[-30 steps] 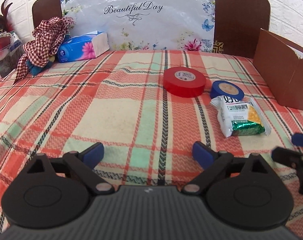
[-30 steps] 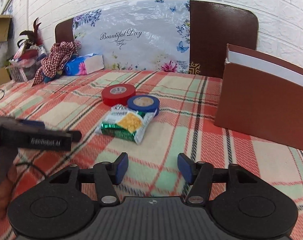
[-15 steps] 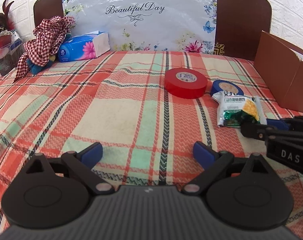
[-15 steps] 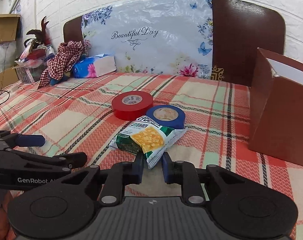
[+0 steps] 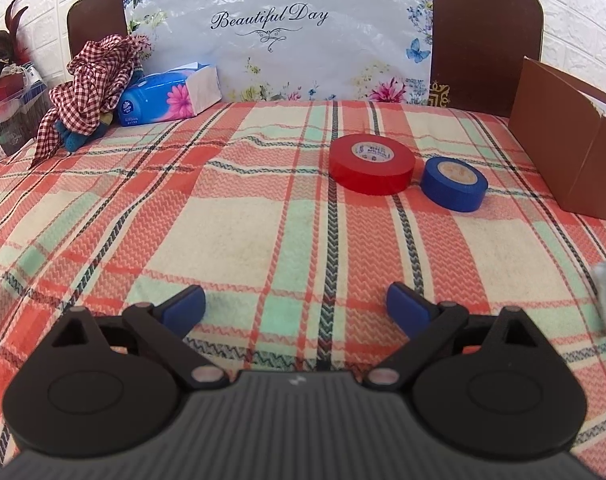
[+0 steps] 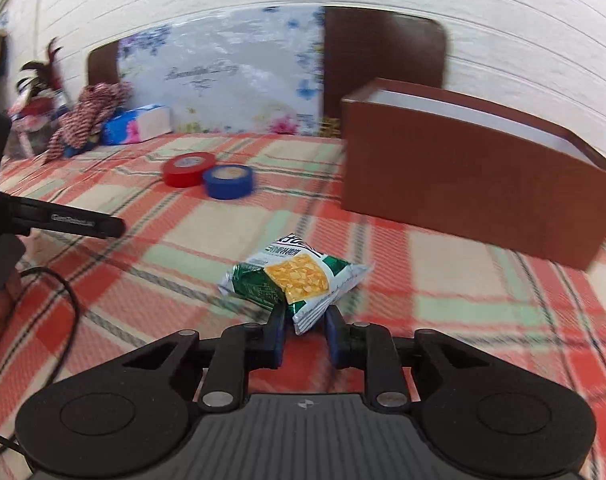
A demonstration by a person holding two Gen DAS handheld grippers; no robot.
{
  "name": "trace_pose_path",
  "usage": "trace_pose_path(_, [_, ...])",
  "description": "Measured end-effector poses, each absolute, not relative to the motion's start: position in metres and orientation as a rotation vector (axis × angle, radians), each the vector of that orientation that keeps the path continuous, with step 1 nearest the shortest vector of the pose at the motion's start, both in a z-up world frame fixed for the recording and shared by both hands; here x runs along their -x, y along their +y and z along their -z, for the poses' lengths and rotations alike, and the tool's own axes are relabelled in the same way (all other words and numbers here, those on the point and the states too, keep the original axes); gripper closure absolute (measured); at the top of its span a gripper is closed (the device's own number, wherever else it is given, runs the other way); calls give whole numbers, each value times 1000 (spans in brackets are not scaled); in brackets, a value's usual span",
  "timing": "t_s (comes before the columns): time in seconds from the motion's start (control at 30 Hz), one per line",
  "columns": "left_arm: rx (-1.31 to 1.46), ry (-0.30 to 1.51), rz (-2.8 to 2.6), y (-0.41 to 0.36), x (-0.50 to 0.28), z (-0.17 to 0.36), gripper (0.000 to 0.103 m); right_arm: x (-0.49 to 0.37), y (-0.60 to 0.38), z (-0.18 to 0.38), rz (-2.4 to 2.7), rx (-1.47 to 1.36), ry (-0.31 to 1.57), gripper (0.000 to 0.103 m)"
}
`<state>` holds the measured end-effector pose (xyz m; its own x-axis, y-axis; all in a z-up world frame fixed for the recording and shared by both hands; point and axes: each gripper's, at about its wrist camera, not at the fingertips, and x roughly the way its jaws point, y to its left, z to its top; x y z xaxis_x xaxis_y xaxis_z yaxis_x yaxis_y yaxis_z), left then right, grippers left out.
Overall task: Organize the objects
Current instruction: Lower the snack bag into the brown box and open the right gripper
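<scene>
Green and white snack bag (image 6: 299,280) pinched by the right gripper (image 6: 304,334) above the plaid blanket (image 6: 443,280)
Left gripper (image 5: 295,307) has its fingers wide apart, holding nothing; red tape (image 5: 371,163) and blue tape (image 5: 453,183) sit side by side near the brown box (image 6: 475,172)
</scene>
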<state>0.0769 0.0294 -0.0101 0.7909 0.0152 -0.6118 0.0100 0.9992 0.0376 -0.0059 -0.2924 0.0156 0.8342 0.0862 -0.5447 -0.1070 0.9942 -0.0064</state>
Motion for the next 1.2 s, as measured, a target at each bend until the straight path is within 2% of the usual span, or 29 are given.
trace_pose_path(0.07, [-25,697,-2,26,-78,4,6,13,-307,-15,-88,-8,584,66])
trace_pose_path(0.17, [68,744,140,11,-76,-14,16,17,-316,-14,-95,-50,586,63])
trace_pose_path(0.33, [84,775,416,-54,-74,-35,16,14,-310,-12,-120,-27,584,54])
trace_pose_path(0.53, [54,915,576,-117,-80,-13,16,9,-312,-11,-139,-47,591,54])
trace_pose_path(0.57, [25,889,572,-123,-76,-10,18,5,-312,-11,-146,-46,596,59])
trace_pose_path(0.6, [0,874,585,-127,-74,-10,29,2,-311,-12,-153,-45,598,67])
trace_pose_path(0.63, [-7,877,604,-131,-72,-11,39,-2,-311,-12,-156,-45,599,82])
trace_pose_path(0.67, [-9,886,616,-134,-73,-14,54,-6,-311,-12,-159,-54,601,85])
trace_pose_path(0.7, [-14,889,610,-136,-73,-17,56,-9,-312,-13,-158,-71,596,85])
trace_pose_path(0.8, [-21,863,601,-145,-80,-35,57,-9,-314,-20,-136,-90,524,86])
trace_pose_path(1.0, [-71,666,673,-172,-83,-93,57,-4,-322,-53,-14,-1,262,86])
trace_pose_path(1.17, [-100,584,691,-210,-118,-118,56,-47,-353,-74,58,-39,192,85])
trace_pose_path(1.2, [-113,568,685,-218,-127,-120,53,-59,-358,-76,69,-44,187,85])
